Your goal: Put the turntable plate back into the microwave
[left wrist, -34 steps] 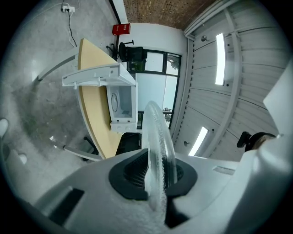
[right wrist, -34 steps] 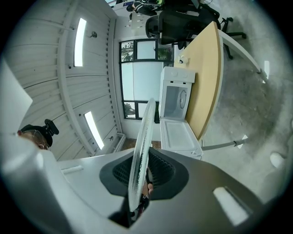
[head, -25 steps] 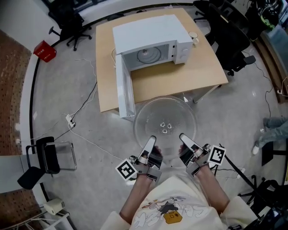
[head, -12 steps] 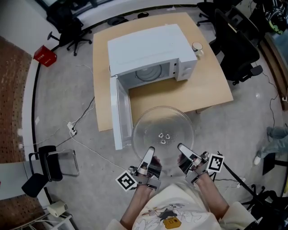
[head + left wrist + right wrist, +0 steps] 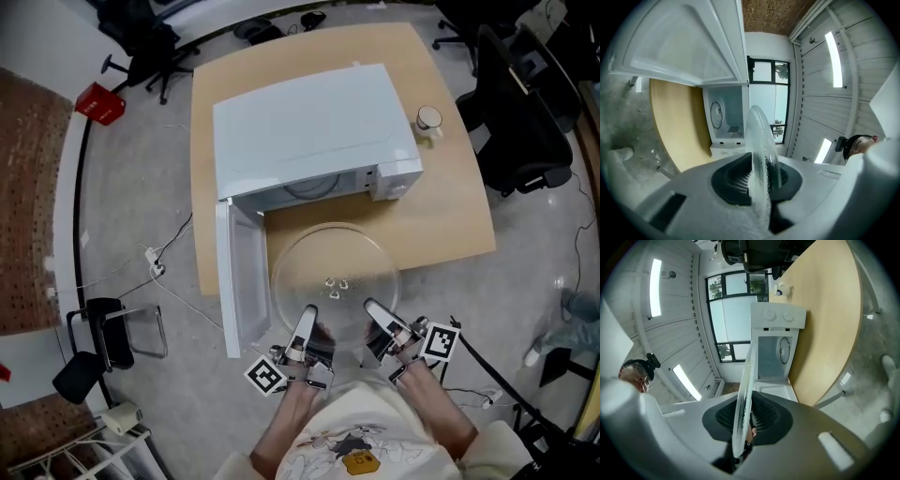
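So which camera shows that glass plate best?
The head view: the whole round turntable plate shows there, held in front of the open microwave. The left gripper view and the right gripper view each show only its rim, edge-on, clamped between that gripper's jaws.

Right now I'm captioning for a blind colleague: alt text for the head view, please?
Seen from above, a left gripper and a right gripper each clamp the near rim of a clear glass turntable plate, held level before a white microwave on a wooden table. The microwave's door stands open at left.
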A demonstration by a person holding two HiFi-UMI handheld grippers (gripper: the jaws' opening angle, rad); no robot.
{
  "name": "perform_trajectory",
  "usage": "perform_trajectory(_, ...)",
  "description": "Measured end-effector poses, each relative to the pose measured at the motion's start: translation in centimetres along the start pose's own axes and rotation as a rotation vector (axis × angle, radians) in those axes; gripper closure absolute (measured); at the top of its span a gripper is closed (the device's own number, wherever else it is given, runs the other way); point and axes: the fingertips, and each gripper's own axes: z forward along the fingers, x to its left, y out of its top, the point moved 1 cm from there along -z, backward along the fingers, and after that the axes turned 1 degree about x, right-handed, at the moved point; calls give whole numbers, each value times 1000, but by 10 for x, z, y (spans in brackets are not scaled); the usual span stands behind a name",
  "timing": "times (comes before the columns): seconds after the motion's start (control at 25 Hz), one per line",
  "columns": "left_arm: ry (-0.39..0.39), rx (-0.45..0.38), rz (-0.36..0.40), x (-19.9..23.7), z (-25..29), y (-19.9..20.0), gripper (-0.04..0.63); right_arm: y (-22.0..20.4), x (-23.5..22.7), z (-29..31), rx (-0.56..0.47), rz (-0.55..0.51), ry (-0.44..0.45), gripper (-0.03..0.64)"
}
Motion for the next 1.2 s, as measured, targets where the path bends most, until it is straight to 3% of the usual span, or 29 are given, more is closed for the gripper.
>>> perform_trajectory(0.12,19,-40,3,18,24,6,560,25,-14,10,-10,2,-19,578)
perform_trajectory(0.32,-14,-96,-17,42,63,27,558,57,-39,36,-20,11,-49,580)
perform_trajectory(0.6,-4,-162,-23,87,76,59,557,72,-85,70,35,-4,-72,578)
perform_trajectory(0.8,-5,-218,-18,110,97,93,560,91,-108,111,72,-33,-41,577)
perform_trajectory(1.2,-4,-307,-65,164,130,138,561,112,-157,153,-36,-38,-64,580)
